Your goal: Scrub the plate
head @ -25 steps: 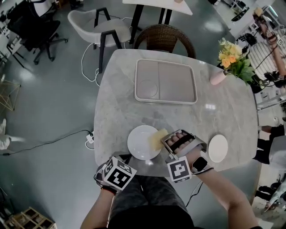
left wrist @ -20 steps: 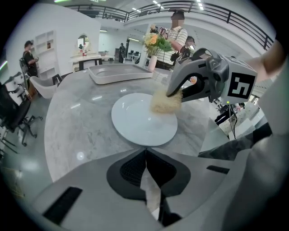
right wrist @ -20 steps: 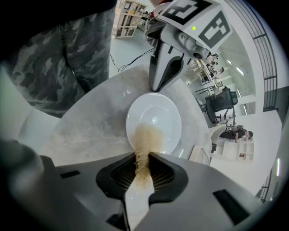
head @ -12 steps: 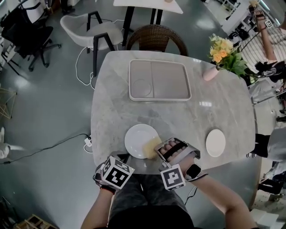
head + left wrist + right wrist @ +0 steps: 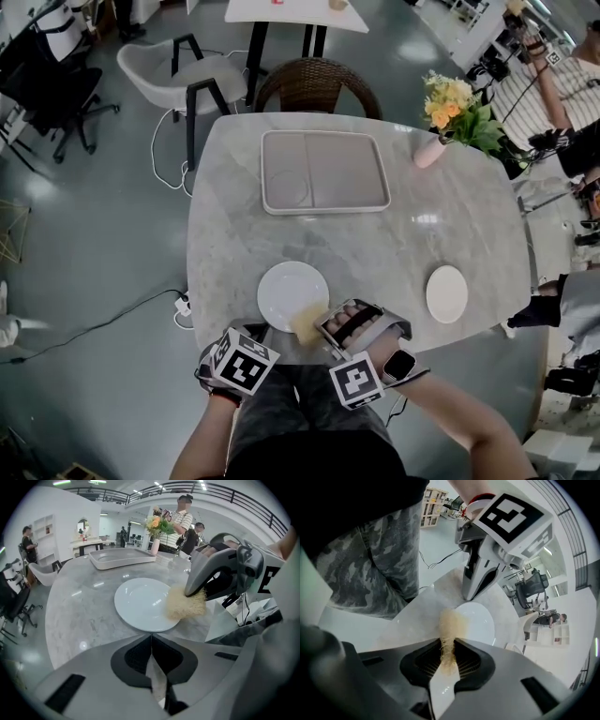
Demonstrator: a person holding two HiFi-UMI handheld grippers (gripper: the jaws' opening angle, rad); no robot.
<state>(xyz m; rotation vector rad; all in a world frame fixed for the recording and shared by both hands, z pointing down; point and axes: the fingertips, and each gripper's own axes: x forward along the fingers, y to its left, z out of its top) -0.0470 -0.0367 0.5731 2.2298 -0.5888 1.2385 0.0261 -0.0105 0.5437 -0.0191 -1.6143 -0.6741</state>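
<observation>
Plate (image 5: 289,291) sits flat on the table (image 5: 422,225), close to the near edge, in front of the person. It looks clean and white, with no residue I can make out.

Right gripper (image 5: 447,656): jaws clamped on a tan fibrous pad (image 5: 186,605). The pad's free end hangs past the tips, so the soft fibres meet the plate rather than the hard jaws. It presses on the plate's near-right rim and partly overlaps onto the table. The gripper points steeply down, which probably puts weight into the stroke.

Left gripper (image 5: 152,667): jaws together, nothing between them. It is parked at the table edge just beside the plate's near rim. I cannot tell whether it touches the plate. Judgement: it is placed there to stop the plate sliding toward the person under the scrub.

Step in hand: scrubbing at the rim, with most of the plate face uncovered by the pad.

Tray (image 5: 323,171) and saucer (image 5: 446,293) are well apart and not involved.
</observation>
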